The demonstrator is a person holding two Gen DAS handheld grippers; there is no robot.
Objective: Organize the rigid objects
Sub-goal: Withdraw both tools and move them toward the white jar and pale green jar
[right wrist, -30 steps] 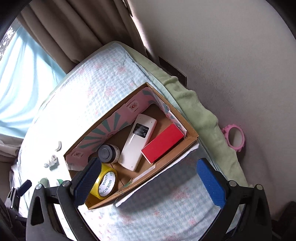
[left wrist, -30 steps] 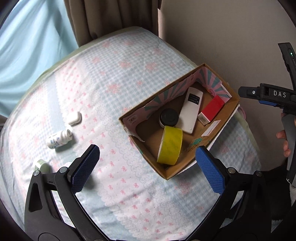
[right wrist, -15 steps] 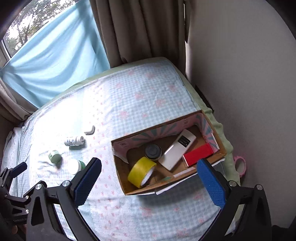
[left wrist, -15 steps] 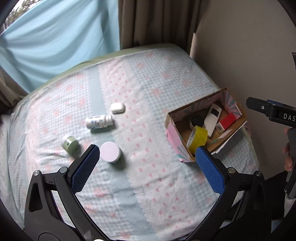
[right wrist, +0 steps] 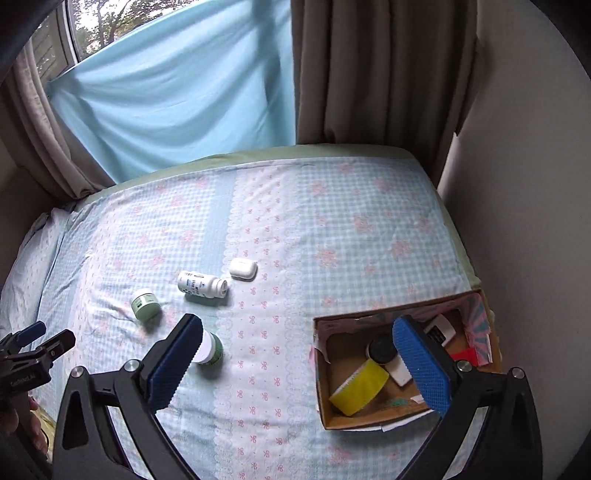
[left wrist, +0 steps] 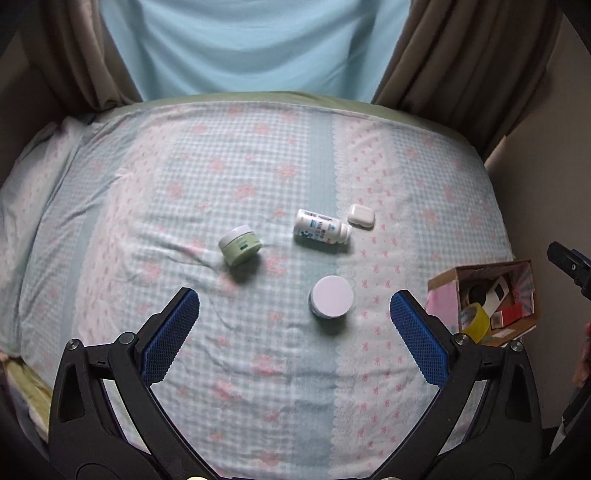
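Cardboard box [right wrist: 369,321] half-full; four items loose on bedspread [left wrist: 184,166].

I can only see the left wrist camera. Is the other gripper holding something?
Observer: No. The right gripper is open and empty, above the bedsheet between the jar and the cardboard box.
Operator: That jar just looks like a pale circle to me. What colour is its side?
Observer: Green below the lid.
Operator: What's behind the blue cloth?
Observer: A window shows past its upper left edge, with trees outside.
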